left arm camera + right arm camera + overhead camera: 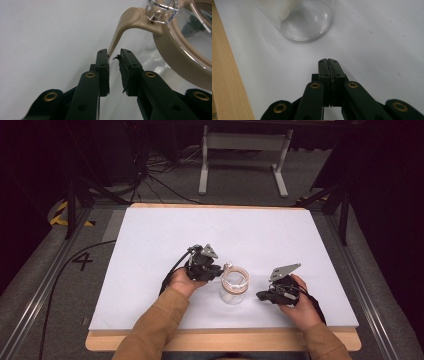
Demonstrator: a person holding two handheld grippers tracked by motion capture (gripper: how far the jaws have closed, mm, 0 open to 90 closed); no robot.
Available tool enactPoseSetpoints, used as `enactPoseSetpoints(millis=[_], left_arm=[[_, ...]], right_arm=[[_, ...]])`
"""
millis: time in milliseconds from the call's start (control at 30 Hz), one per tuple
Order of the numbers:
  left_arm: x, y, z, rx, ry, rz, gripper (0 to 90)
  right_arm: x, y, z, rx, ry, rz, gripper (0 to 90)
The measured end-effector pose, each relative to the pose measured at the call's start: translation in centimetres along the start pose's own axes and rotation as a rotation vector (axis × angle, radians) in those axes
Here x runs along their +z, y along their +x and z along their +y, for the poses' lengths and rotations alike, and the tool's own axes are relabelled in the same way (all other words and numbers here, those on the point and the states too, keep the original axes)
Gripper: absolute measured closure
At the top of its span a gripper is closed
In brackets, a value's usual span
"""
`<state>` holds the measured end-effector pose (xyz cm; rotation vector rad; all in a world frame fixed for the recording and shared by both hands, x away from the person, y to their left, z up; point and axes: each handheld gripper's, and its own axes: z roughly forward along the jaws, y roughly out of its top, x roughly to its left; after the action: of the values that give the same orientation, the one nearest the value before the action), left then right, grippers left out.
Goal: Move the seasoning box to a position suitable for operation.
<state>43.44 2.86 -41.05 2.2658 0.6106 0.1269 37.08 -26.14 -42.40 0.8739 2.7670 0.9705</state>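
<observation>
A glass jar point(234, 287) stands on the white table point(150, 245), toward its near edge, between the two grippers. The left gripper point(216, 270) sits just left of the jar's rim, and the tip of the lid's tab point(117, 37) lies between its jaws — touching one pad. The right gripper point(261, 295) lies to the jar's right, a little apart, pointing at it. Behind the table, on the floor, stands a metal frame point(245, 155) — cables point(155, 175) trail to its left
</observation>
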Motion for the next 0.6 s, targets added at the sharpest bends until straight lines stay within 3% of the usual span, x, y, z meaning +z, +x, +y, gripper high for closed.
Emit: enactPoseSetpoints(millis=[133,600], left_arm=[[0.3,-0.1,0.2,0.013,-0.005,0.013,85.6],[1.2,0.5,1.0,0.05,-0.005,-0.016,85.8]], right_arm=[[-0.2,0.1,-0.3,0.006,-0.003,-0.001,90.0],[-1.1,0.5,-1.3,0.022,-0.014,-0.019,90.0]])
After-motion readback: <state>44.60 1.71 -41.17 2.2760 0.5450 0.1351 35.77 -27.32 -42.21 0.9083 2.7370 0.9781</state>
